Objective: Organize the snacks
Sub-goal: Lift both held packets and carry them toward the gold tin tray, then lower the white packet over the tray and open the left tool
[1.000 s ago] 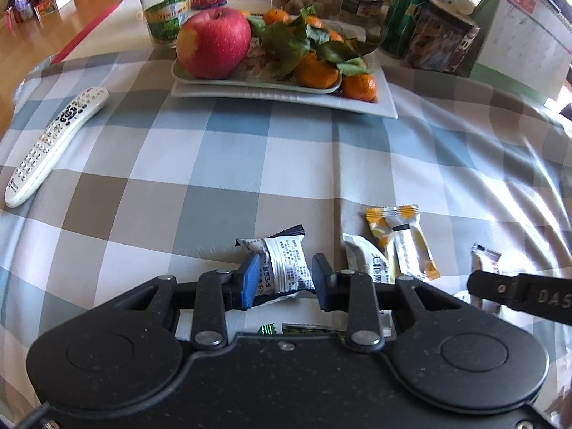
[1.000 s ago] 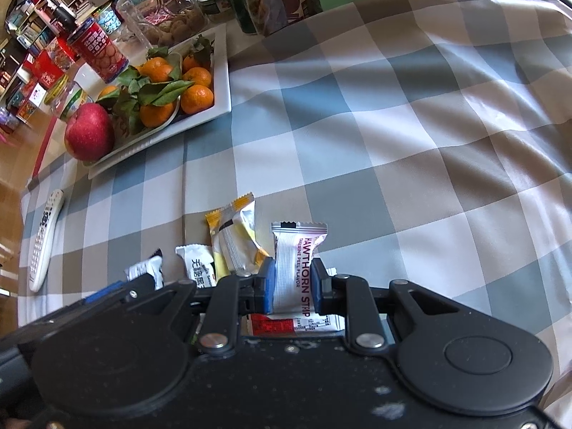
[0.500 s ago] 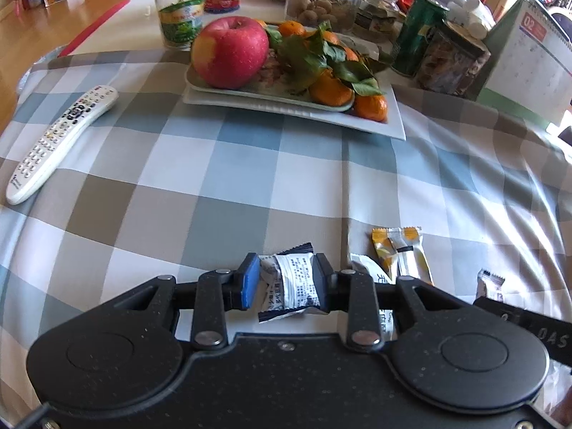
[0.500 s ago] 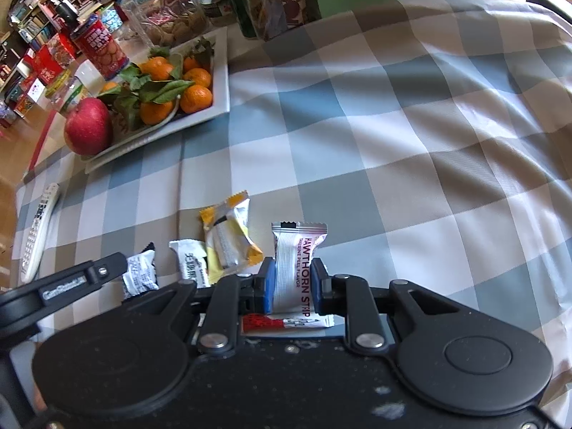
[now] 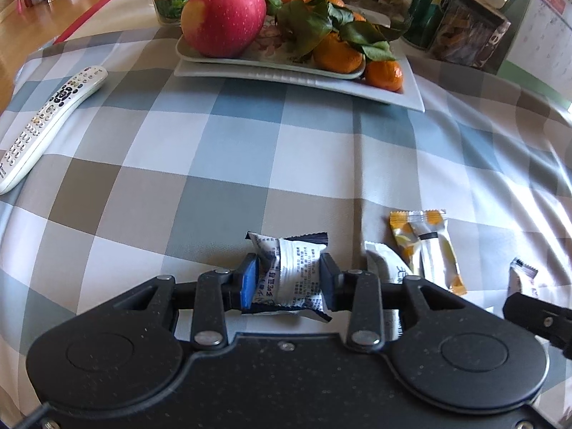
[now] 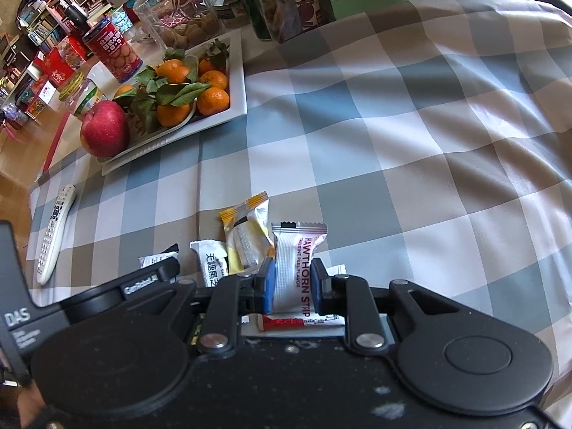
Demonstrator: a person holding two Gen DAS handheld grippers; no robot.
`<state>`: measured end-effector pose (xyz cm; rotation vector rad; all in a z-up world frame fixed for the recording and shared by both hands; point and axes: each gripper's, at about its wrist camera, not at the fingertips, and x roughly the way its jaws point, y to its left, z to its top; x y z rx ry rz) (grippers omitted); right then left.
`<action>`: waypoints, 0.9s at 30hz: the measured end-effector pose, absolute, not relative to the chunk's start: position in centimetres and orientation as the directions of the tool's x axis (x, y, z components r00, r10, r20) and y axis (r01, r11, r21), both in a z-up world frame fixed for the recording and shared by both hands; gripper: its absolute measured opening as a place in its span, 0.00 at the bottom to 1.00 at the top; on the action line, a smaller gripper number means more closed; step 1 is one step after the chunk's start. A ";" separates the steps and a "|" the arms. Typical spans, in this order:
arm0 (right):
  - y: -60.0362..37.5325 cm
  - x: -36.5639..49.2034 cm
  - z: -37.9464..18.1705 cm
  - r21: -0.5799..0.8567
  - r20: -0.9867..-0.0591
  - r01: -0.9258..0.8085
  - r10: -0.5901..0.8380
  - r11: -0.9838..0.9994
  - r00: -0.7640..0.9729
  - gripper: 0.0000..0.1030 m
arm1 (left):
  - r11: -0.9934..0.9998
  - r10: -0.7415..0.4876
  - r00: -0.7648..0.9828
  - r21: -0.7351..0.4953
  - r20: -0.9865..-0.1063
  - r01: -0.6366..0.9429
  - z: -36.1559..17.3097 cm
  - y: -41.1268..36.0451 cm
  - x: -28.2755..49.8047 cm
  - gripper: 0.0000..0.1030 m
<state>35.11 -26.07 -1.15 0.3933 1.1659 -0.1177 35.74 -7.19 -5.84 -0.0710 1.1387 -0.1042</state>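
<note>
Open checked-cloth tabletop (image 6: 411, 114) lies clear ahead and to the right. Obstacles: white rectangular fruit tray (image 5: 411, 85) beyond, long white remote control (image 5: 46, 121) at left, row of small foil-wrapped snack packets (image 6: 246, 236) alongside.

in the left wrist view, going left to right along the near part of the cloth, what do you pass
white remote → black and white snack packet between the left claw's fingers → small white packet → yellow and white packets → tip of a white packet by the right claw's arm
</note>
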 end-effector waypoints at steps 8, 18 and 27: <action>-26.3 35.0 -1.1 0.230 -0.911 0.295 0.099 0.927 0.400 0.22 | 0.991 -0.133 0.429 -0.117 -0.893 0.062 -5.2 -7.2 35.5 0.41; -26.9 34.5 -0.6 0.209 -0.904 0.297 0.069 0.932 0.422 0.22 | 0.985 -0.172 0.479 -0.143 -0.861 0.097 -2.0 -6.9 33.9 0.41; -26.9 32.7 0.0 0.163 -0.893 0.252 0.034 0.954 0.448 0.22 | 0.981 -0.185 0.512 -0.125 -0.839 0.149 1.3 -5.8 29.6 0.41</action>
